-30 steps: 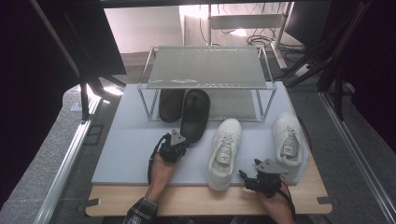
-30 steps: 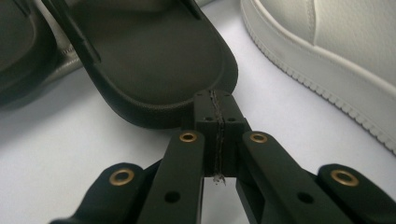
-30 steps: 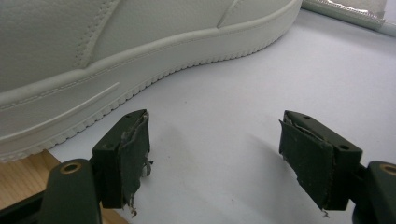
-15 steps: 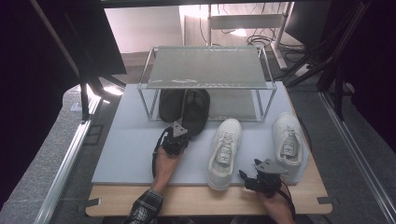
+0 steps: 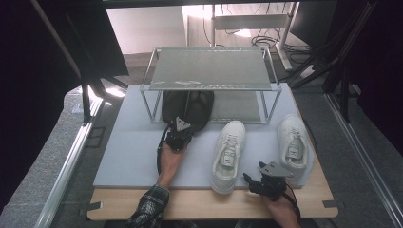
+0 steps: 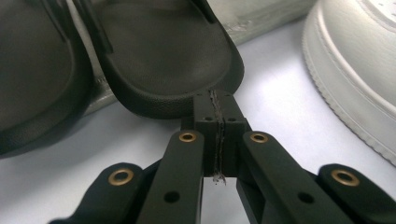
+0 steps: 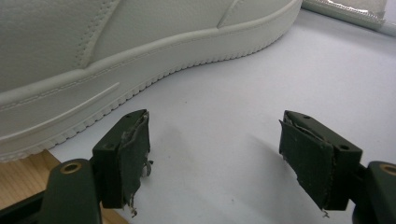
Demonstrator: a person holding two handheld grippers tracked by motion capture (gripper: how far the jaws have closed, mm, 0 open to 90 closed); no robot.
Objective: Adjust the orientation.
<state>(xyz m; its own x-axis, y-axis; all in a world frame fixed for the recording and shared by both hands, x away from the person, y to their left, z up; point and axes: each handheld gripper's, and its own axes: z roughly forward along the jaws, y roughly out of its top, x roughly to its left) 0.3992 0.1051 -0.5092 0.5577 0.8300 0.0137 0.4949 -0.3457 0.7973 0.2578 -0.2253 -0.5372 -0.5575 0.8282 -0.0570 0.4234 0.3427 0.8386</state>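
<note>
The left hand-held gripper point(image 5: 178, 134) is seen with its jaws pressed together, nothing between them, their tips touching the rounded heel edge of the near black sandal point(image 6: 163, 56). That sandal lies directly ahead of the left hand-held gripper, toward the far edge of the bench point(image 5: 133, 156), with its front part tucked beneath the wire shoe rack point(image 5: 209, 69) and only its heel end toward the person. Its long axis is judged to run near-to-far, almost in line with the jaws, so a further push would be expected to slide it lengthwise under the rack rather than turn it. A second black sandal point(image 6: 37, 70) lies just beside it, on its left in the left gripper view.

The right hand-held gripper point(image 5: 266, 183) rests near the front edge of the bench with its jaws spread wide and nothing held. It sits between the heel ends of the two white sneakers, the left white sneaker point(image 5: 229, 153) and the right white sneaker point(image 5: 293, 145), both pointing toward the rack. The sandal is far nearer the left hand, and well apart from the right one.
</note>
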